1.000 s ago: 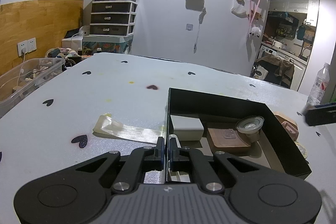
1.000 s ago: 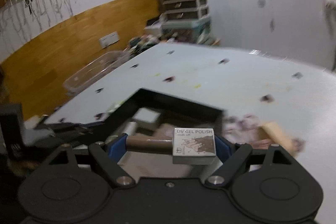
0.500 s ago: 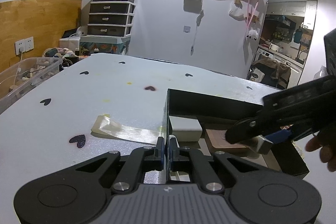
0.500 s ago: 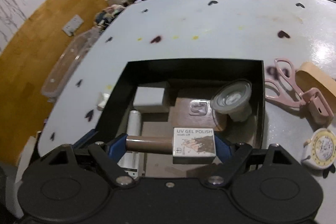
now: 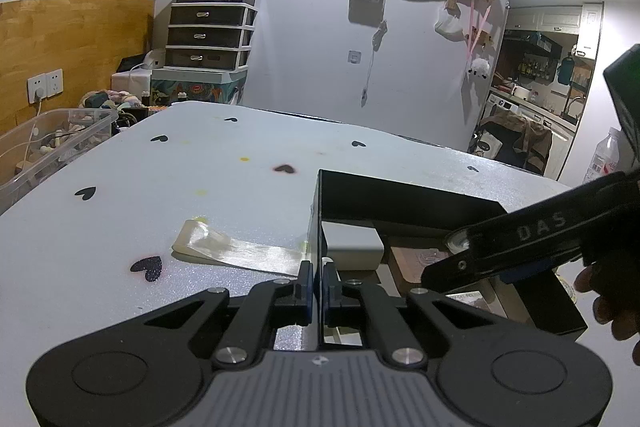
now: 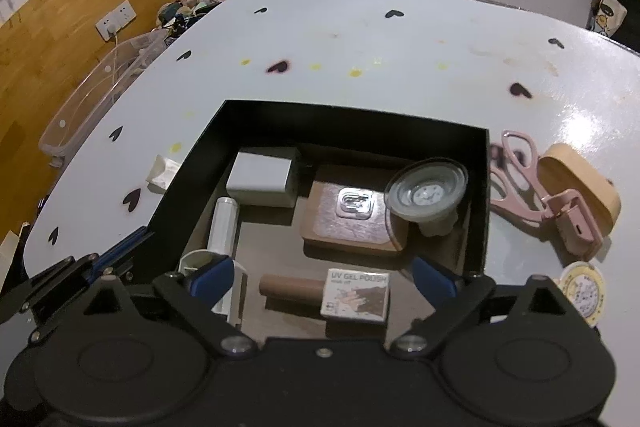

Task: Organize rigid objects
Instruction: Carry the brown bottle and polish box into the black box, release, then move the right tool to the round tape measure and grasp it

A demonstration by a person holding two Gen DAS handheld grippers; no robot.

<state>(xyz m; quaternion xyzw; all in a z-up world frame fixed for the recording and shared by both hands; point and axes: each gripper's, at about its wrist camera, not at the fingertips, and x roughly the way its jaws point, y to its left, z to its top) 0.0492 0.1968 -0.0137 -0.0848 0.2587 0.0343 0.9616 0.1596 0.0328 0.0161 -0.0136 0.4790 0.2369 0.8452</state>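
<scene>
lying flat, boxy gel polish bottle (image 6: pixel 344 293)

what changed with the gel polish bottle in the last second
The right gripper carried the UV gel polish bottle over the black box, lowered it and opened; the bottle now lies free on the box floor. The left gripper stays clamped on the box's wall; the scissors outside have not moved.

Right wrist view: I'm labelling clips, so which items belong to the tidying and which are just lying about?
Job:
black box
gel polish bottle
pink scissors
wooden case
tape measure
right tool

Lying about:
clear bin
wall socket
</scene>
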